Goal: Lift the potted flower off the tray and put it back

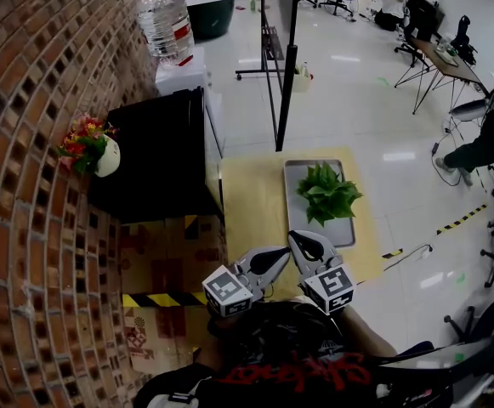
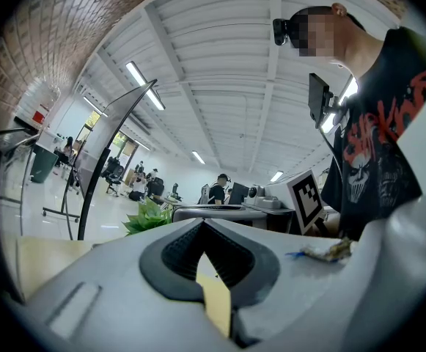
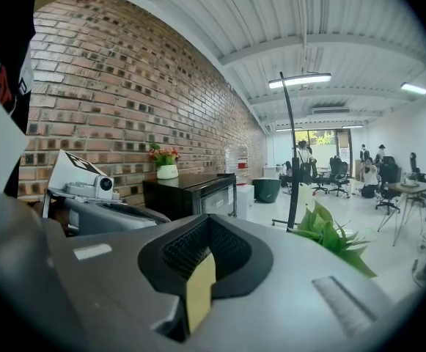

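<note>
Grey left tongs (image 1: 286,254) and right tongs (image 1: 298,237) are hovering closed and empty over the near end of the yellow surface (image 1: 255,202). Farther along it, the potted flower (image 1: 327,194) is sitting on the metal tray (image 1: 298,172), its broad green leaves hiding the pot. Beyond, a black cabinet (image 1: 157,155), brick wall (image 1: 25,100) and glossy white floor (image 1: 357,83) are stretching away.

- Left gripper (image 1: 281,255): lower centre of the head view, angled up-right, jaws together.
- Right gripper (image 1: 301,239): just beside it, angled up-left, jaws together.
</note>
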Motion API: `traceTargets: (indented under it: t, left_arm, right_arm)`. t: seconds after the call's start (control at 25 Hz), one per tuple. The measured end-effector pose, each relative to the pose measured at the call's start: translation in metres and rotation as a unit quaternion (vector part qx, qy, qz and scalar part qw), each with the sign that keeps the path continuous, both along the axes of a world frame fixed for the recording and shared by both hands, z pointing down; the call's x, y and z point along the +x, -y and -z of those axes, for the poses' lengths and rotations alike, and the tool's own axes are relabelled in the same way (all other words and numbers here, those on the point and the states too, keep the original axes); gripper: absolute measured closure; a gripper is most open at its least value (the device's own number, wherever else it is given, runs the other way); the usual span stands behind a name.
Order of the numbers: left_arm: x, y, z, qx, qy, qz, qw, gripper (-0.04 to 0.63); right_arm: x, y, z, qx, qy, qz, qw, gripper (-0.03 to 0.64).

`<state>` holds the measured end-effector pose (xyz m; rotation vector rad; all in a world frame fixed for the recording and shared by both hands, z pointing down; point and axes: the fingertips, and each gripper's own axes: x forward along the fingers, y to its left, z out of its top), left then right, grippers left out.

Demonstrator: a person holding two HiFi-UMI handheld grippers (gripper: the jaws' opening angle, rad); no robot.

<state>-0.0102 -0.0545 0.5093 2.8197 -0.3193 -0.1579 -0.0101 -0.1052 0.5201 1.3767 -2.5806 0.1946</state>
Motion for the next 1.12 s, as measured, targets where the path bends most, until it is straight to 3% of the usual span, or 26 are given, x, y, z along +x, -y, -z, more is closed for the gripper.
traceTargets:
  t: [0.6, 1.12]
  left_arm:
    - [-0.003, -0.001, -0.008, -0.002, 0.015, 0.001, 0.9999, 0.595]
    - [-0.003, -0.002, -0.002, 0.004, 0.004, -0.001, 1.0000, 0.595]
  right_arm:
    - [-0.004, 0.001, -0.002, -0.002, -0.003, 0.005, 1.000, 0.615]
    - [-0.004, -0.001, 0.000, 0.006, -0.015, 0.001, 1.000, 0.615]
